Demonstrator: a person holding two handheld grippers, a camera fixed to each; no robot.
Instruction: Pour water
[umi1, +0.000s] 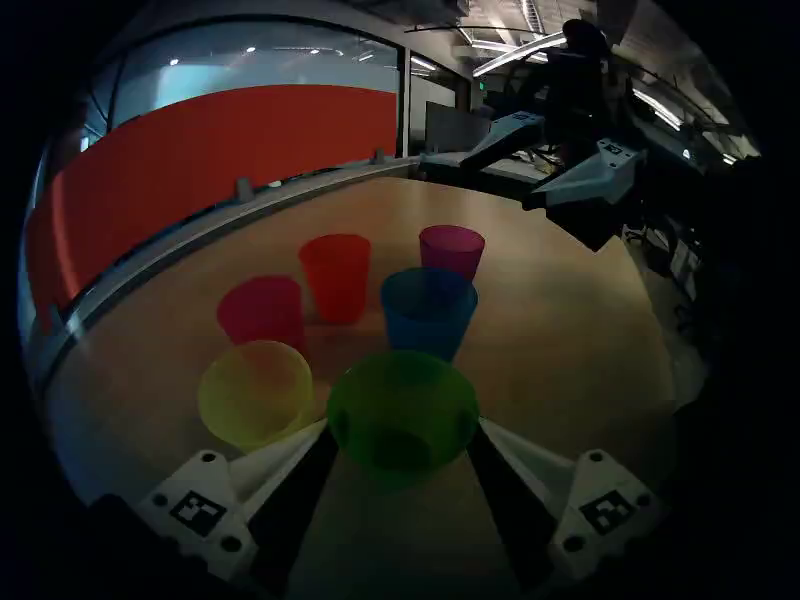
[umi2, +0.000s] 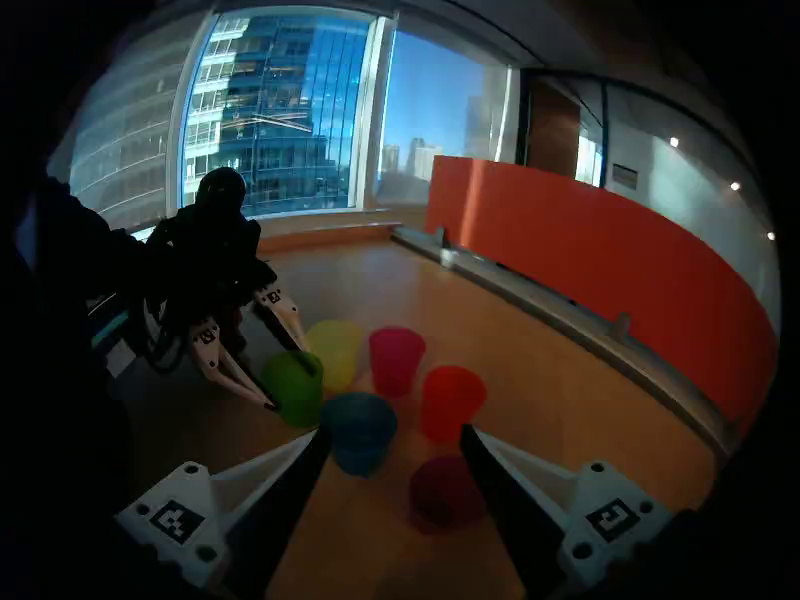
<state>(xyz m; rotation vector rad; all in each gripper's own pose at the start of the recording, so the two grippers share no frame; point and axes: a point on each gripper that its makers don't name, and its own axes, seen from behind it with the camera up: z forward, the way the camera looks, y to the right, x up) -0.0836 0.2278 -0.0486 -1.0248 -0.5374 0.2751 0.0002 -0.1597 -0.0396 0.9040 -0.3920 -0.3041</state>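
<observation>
Several coloured plastic cups stand clustered on a wooden table. The green cup sits between the fingers of my left gripper, which is open, with its fingertips right at the cup's sides. Seen from the right gripper view, that left gripper straddles the green cup. My right gripper is open, held back from the cluster, with the blue cup and a dark magenta cup lying ahead between its fingers. Across the table, the right gripper hangs above the far edge.
Around the green cup stand a yellow cup, a pink cup, an orange-red cup, a blue cup and a magenta cup. An orange partition lines one table edge. A person stands behind the left gripper.
</observation>
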